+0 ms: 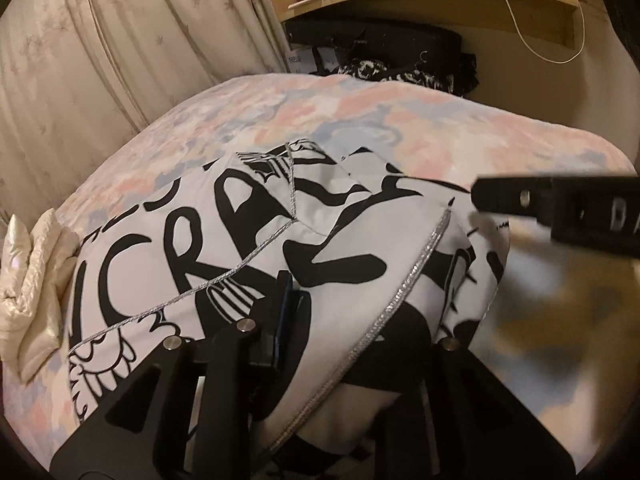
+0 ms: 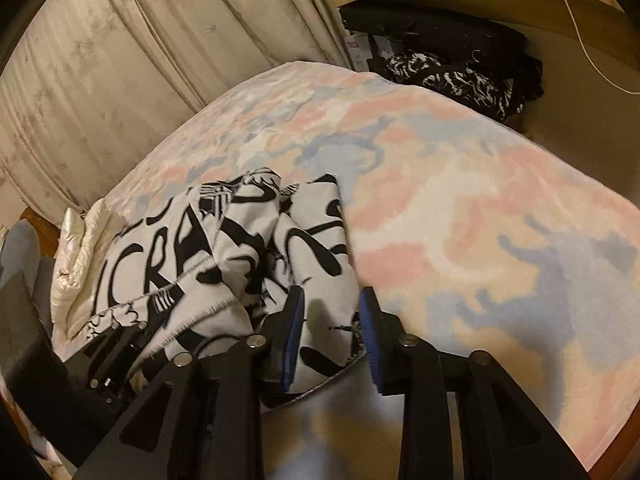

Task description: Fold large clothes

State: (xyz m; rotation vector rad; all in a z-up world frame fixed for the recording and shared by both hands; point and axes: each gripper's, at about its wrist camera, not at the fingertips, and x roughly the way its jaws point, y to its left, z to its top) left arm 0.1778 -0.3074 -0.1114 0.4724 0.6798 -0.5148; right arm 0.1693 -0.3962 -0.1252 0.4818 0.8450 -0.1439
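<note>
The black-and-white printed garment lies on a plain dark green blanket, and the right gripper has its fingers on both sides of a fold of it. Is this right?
Not quite. The blanket is pastel pink, blue and cream, not dark green, as the right wrist view shows. The rest holds: the right gripper straddles a fold of the garment.

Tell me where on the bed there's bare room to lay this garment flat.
Free: the pastel blanket right of the black-and-white garment, out to the bed's edge, and beyond it toward the curtain. Crowded: the left, where a cream puffy jacket touches the garment.
</note>
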